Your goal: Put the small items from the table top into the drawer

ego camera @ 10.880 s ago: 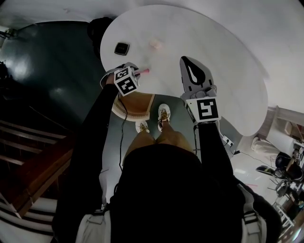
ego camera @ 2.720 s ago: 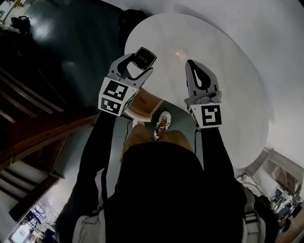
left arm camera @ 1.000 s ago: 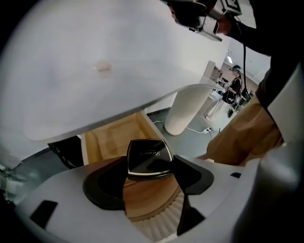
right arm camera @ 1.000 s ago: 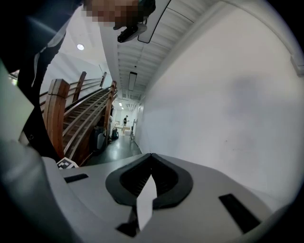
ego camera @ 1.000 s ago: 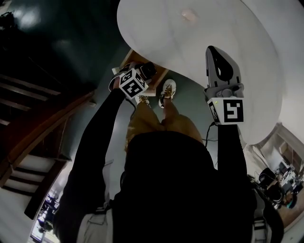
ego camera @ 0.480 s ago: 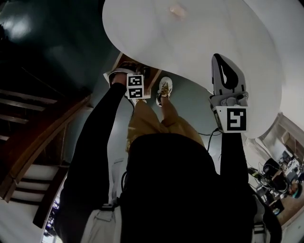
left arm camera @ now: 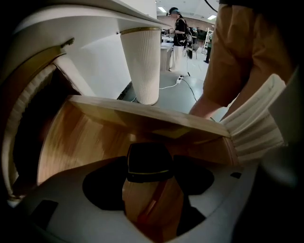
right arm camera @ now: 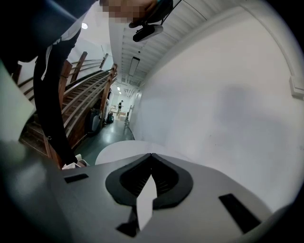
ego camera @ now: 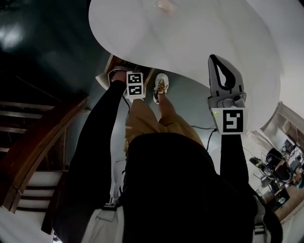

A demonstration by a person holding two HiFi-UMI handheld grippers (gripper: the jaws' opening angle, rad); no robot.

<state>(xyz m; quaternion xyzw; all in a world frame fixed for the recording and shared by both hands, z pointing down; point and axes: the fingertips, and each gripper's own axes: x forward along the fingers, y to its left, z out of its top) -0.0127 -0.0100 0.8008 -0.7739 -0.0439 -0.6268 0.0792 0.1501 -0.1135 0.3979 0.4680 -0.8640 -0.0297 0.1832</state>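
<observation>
The left gripper (left arm camera: 150, 186), fingers clamped on a small black case (left arm camera: 148, 161), hangs directly over the open drawer (left arm camera: 142, 112); the right gripper's (right arm camera: 151, 156) fingers meet, empty.

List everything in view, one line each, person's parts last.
table top: 1, white, ahead of person.
pedestal: 1, white ribbed, under table top.
drawer: 1, wood, open below table edge.
pink item: 1, pinkish, blurred, far on table top.
black case: 1, black, held over drawer.
stairs: 1 flight, brown wood, left.
left gripper: 1, grey, shut on black case.
right gripper: 1, grey, shut, empty, above table edge.
shoe: 1 seen, white, on floor.
</observation>
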